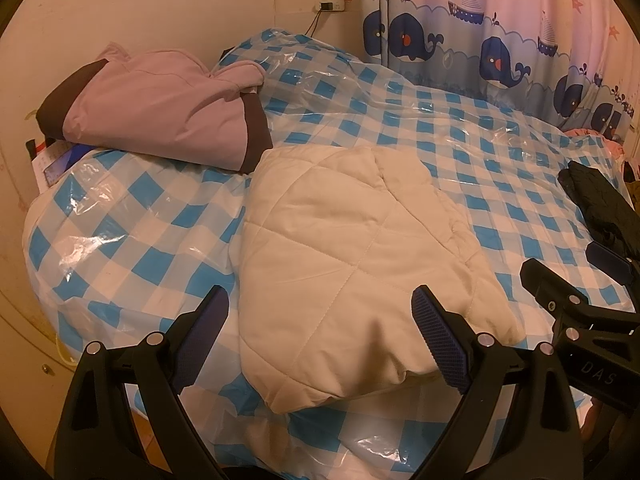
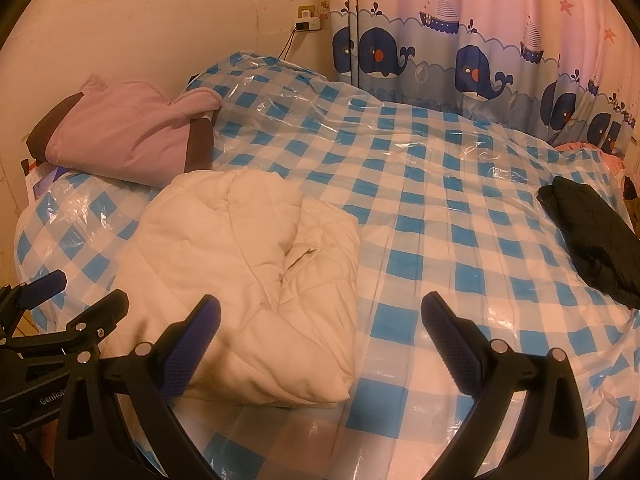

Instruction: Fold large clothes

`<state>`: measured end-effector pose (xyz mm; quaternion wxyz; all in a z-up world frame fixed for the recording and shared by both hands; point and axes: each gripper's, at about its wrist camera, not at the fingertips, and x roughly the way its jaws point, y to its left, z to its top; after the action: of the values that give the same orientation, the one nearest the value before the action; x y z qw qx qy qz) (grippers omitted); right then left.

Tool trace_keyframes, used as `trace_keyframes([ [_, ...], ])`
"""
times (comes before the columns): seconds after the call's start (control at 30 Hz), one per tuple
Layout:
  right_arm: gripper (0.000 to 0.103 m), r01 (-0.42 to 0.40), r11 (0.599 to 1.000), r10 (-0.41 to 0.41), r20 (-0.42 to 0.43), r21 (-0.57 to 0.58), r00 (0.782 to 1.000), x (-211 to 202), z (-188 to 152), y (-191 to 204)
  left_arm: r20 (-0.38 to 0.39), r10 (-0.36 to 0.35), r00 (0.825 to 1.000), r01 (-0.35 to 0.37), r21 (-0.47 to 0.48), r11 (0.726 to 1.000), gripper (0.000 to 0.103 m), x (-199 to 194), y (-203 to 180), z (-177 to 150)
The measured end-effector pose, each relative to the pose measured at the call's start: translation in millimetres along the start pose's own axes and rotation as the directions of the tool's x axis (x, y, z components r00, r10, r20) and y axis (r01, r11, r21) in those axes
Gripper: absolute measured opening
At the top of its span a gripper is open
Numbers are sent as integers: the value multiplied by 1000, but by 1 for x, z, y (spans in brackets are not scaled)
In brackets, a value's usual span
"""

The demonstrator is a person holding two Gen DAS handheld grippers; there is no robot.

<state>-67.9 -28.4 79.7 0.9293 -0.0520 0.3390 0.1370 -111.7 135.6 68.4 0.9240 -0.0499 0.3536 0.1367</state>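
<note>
My left gripper (image 1: pixel 320 336) is spread wide, nothing between the fingers, hovering over the near end of the cream quilted jacket (image 1: pixel 352 256). Its right pad (image 1: pixel 440 344) sits in front of the jacket's near-right part; can't tell if it touches. Left pad hangs over the checked cover, just beside the jacket's left side.

My right gripper (image 2: pixel 320 344) is also wide open, empty. Left pad (image 2: pixel 192 348) overlaps the jacket's near edge in right wrist view, right pad over bare cover, apart from the cloth.

Jacket (image 2: pixel 240 280) lies folded into a thick bundle on the bed's near-left part, near the front edge, w/ a crease and a tucked flap showing on its right side. Diamond stitching visible on top.

Bed is covered w/ a blue-and-white checked sheet under clear plastic (image 2: pixel 440 220), shiny and wrinkled.

Behind the jacket, toward the bed's far-left corner, a folded pink garment w/ dark brown bands (image 1: pixel 160 116), touching or almost touching the jacket's far end. At the right edge of the bed, a black garment (image 2: pixel 588 232) lies crumpled, well apart from the jacket.

Whale-and-sailboat curtain (image 1: pixel 500 40) along the far-right side. Wall socket w/ a plugged-in charger (image 2: pixel 306 20) above the far edge, cable hanging down.

In left wrist view the other gripper shows at the right (image 1: pixel 580 288).
</note>
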Motion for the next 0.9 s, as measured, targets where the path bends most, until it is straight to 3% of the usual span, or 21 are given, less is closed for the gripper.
trace_keyframes([
  [0.9, 96, -2, 1000, 2, 4, -1, 1000, 1, 2, -5, -17, 1, 1000, -1, 8, 1000, 93, -1, -6, 0],
])
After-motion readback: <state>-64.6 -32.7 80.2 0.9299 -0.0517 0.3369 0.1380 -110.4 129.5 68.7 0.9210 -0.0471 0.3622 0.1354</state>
